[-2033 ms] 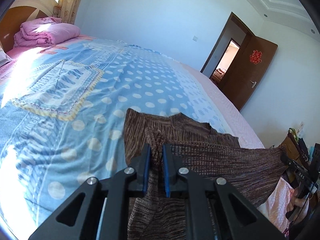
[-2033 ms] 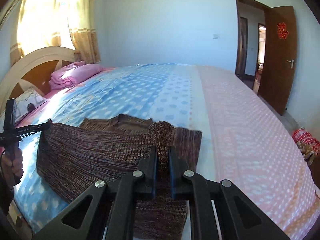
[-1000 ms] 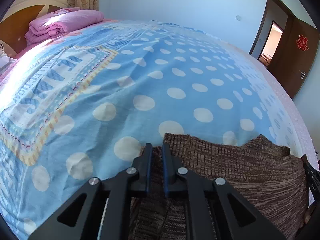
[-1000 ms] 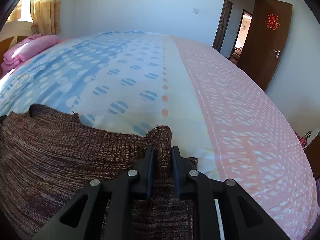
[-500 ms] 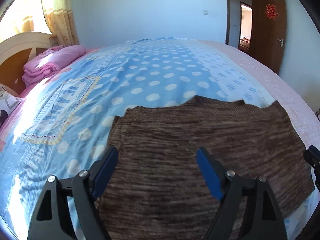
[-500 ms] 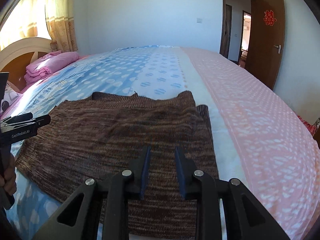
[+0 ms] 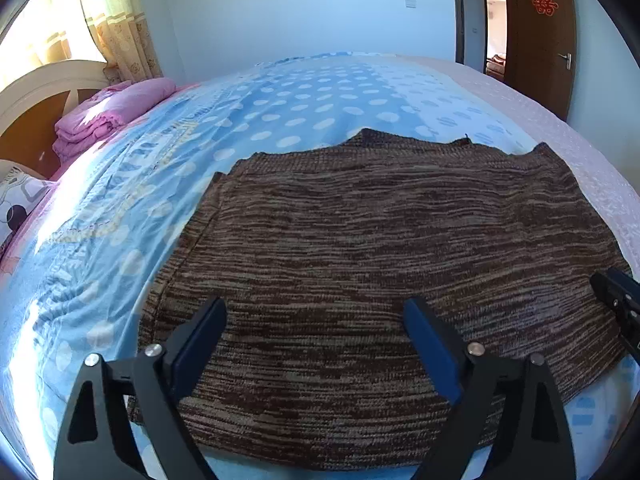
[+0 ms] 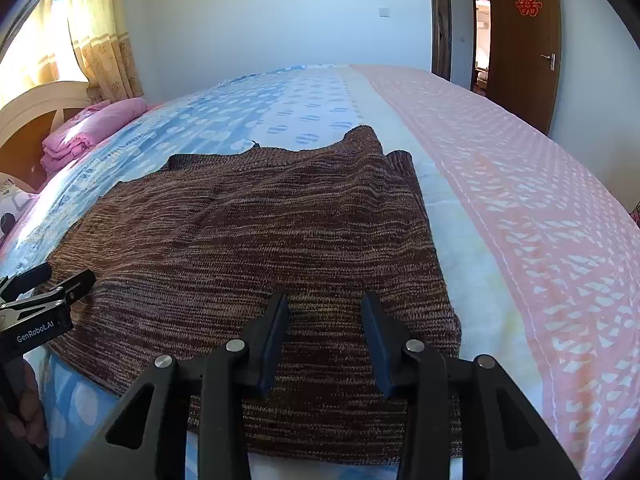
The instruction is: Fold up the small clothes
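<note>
Brown knitted garment spread flat on the bed, both tongs apart above its near edge.

The wide bed with its blue polka-dot and pink patterned cover [image 7: 312, 100] carries the brown striped knitted garment [image 7: 380, 248], lying flat near the front edge. A folded pink blanket [image 7: 108, 108] sits by the headboard. The left tongs [image 7: 316, 328] stand spread wide, holding nothing; the right tongs [image 8: 324, 320] are also parted and empty, over the knit.
</note>
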Demonstrator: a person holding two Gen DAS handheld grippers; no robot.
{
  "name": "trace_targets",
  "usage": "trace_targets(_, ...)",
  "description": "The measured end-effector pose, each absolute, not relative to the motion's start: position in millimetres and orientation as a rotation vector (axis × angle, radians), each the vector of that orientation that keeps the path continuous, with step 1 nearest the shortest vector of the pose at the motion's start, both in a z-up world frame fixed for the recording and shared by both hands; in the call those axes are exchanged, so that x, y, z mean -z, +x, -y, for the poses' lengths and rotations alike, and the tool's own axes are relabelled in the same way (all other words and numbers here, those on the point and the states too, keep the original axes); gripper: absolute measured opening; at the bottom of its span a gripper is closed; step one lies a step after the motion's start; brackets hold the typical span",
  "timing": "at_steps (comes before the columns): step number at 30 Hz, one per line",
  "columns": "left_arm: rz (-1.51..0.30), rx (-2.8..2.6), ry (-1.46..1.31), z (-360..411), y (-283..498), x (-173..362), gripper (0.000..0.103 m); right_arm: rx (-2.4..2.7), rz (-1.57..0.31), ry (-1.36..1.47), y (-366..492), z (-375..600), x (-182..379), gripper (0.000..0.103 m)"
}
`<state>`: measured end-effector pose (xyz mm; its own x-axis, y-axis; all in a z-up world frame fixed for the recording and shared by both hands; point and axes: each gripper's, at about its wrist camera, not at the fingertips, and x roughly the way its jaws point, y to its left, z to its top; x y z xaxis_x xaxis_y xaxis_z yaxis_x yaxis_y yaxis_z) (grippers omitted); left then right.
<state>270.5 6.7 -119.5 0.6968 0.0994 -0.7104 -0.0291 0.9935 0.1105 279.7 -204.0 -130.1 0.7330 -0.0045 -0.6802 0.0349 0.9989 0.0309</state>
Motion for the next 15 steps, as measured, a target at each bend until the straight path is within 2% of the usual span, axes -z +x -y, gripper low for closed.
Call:
trace_targets(3,-0.823,-0.065,0.029,-16.7,274.6,124.4,0.103,0.013,-0.744,0.061,280.1,206.5,130.7,0.04)
trace_targets(6,-0.856,-0.022,-0.083,-31.5,277.0,129.3,0.103,-0.001,-0.748,0.122,280.1,213.9,127.6,0.04)
trace_targets(9,-0.849,-0.009,-0.135,-37.1,273.8,130.8,0.103,-0.003,-0.722,0.234,283.4,229.7,109.2,0.035)
trace_targets(15,-0.843,-0.022,-0.114,-30.9,272.1,132.4,0.103,0.044,-0.666,0.164,340.4,236.2,74.1,0.035)
